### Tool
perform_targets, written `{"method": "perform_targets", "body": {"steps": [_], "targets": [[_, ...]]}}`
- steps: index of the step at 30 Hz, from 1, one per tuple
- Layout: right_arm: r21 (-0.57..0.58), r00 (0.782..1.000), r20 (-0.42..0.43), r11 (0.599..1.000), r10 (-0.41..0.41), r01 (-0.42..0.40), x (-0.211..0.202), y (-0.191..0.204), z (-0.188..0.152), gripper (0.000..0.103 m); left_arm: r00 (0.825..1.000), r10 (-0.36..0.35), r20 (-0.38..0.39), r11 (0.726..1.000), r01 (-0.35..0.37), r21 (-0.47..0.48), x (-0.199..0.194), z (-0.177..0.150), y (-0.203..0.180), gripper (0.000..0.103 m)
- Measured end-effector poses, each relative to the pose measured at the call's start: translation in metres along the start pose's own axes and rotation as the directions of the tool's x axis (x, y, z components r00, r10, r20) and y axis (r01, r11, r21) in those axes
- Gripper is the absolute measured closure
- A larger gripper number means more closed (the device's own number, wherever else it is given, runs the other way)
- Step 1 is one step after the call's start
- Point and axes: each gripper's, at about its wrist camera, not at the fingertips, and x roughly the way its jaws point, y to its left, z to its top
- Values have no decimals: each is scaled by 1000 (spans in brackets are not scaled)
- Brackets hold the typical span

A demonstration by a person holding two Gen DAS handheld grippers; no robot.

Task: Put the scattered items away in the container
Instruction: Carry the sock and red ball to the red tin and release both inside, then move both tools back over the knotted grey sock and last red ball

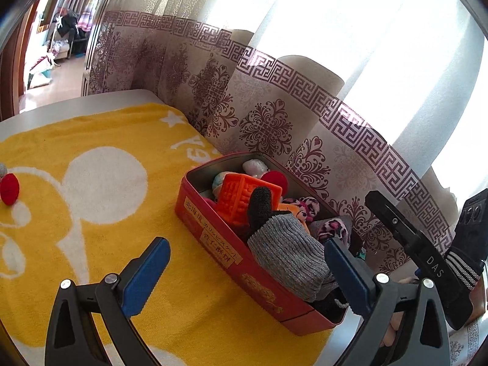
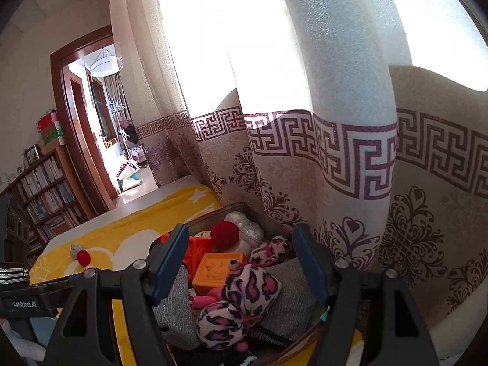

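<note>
A red tin box [image 1: 231, 244] stands on the yellow towel [image 1: 91, 213] by the curtain, full of items: orange blocks [image 1: 244, 198], a red ball [image 1: 274, 180], a grey sock [image 1: 286, 250] and a pink leopard plush [image 2: 241, 299]. My left gripper [image 1: 244, 274] is open and empty, its jaws straddling the box's near end above the sock. My right gripper [image 2: 241, 262] is open and empty, right above the box [image 2: 244, 207] and the plush. A loose red ball [image 1: 9, 189] and a small grey item [image 2: 74, 250] lie far left on the towel; the ball also shows in the right wrist view [image 2: 83, 257].
A patterned curtain [image 1: 274, 116] hangs right behind the box. The white table edge [image 1: 76, 103] runs beyond the towel. A bookshelf [image 2: 45, 195] and a doorway [image 2: 100, 122] lie far left. The other gripper's body [image 1: 421, 253] is at the right.
</note>
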Motion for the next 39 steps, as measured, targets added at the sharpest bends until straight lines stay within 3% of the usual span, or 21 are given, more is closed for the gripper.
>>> {"method": "perform_targets", "body": {"steps": [12,29,35,39], "targets": [[15,1000,-12,1000,5,-5,1,-2,-3,29,997,54,-50,998,-53,31,26,-11,0,1],[-12,1000,-15,1000,20,-20,-1,13,-7,29,998,46,-50,998,-45,39,29,-11,4,1],[-42,997,-26,996,78,-79,1,36,-2,29,998,70,-5,998,-70,4,3,-6,23,1],[-61,982,-80,983,169,-174,11,62,-1,26,994,109,25,993,-108,-42,-18,-1,53,1]]}}
